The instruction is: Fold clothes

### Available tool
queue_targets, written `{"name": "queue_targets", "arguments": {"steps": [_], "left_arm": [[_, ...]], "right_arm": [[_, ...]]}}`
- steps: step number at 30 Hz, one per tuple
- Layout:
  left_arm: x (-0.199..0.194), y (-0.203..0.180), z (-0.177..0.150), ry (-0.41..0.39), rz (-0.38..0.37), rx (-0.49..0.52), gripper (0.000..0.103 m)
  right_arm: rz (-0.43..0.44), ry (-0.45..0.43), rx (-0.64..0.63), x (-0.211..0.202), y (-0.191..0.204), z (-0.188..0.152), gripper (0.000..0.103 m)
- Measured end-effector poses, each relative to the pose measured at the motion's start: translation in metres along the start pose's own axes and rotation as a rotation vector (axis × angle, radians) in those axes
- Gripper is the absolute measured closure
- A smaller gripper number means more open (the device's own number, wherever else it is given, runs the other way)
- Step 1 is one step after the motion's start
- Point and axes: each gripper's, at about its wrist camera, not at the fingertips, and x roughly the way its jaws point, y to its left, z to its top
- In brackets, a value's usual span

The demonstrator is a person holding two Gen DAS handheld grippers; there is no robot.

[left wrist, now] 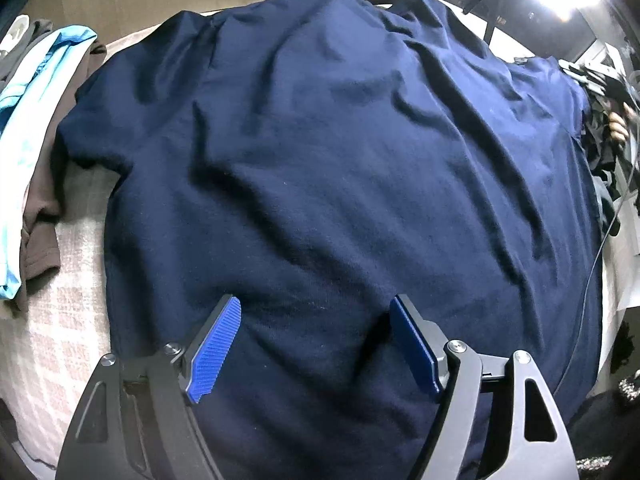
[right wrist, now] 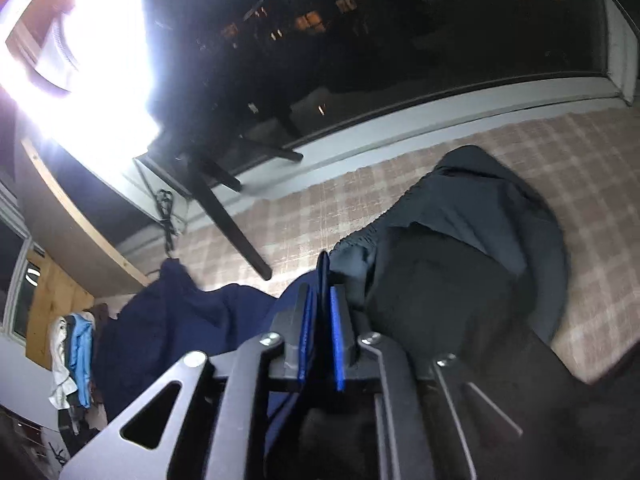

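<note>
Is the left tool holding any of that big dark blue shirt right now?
No. The left tool hovers with its blue pads spread wide apart above the navy shirt, nothing pinched between them.

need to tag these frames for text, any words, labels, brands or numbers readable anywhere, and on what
None can be read in either view.
The navy shirt shows a plain back: no print and no tag in view.
The light blue garment on the pile beside it shows no lettering.
The dark clothes pile on the checked cover shows none either.
The small lit marks in the dark window are too blurred to read.
</note>
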Motion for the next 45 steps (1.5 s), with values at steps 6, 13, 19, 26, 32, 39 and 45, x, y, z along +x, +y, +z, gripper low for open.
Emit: {"name": "queue_targets", "arguments": {"steps": [6,13,19,26,32,39,45], "left_arm": [[-0.003,0.01,-0.005,-0.008,-0.011,-0.002,0.029],[-0.052,0.043,-0.03,-0.093,0.002,-0.134,0.044],[-0.102,0.073,-0.061,-0.178,0.101,-0.166,0.044],[-0.082,0.076,-0.028,-0.218,0.074,-0.15,0.043],[-0.054,0.077,0.012,-0.224,0.028,-0.116,0.043],[-0.073,0.097,-0.017,-0.207,0.032,-0.053,0.043],[-0.103,0.131,-0.109,-0.126,0.036,-0.102,0.043]], "right_arm": [[0.081,-0.004,-0.048,-0.047,0.018,-0.056,0.076],[0.155,0.076,-0.209,-0.067,0.072,-0.113,0.076],[0.2,0.096,-0.354,-0.082,0.137,-0.133,0.076],[0.189,0.156,-0.509,-0.049,0.228,-0.153,0.076],[0.093,0.195,-0.677,-0.002,0.315,-0.149,0.076],[-0.038,0.252,-0.601,0.017,0.305,-0.151,0.076],[-0.1,0.251,-0.396,-0.046,0.22,-0.21,0.076]]}}
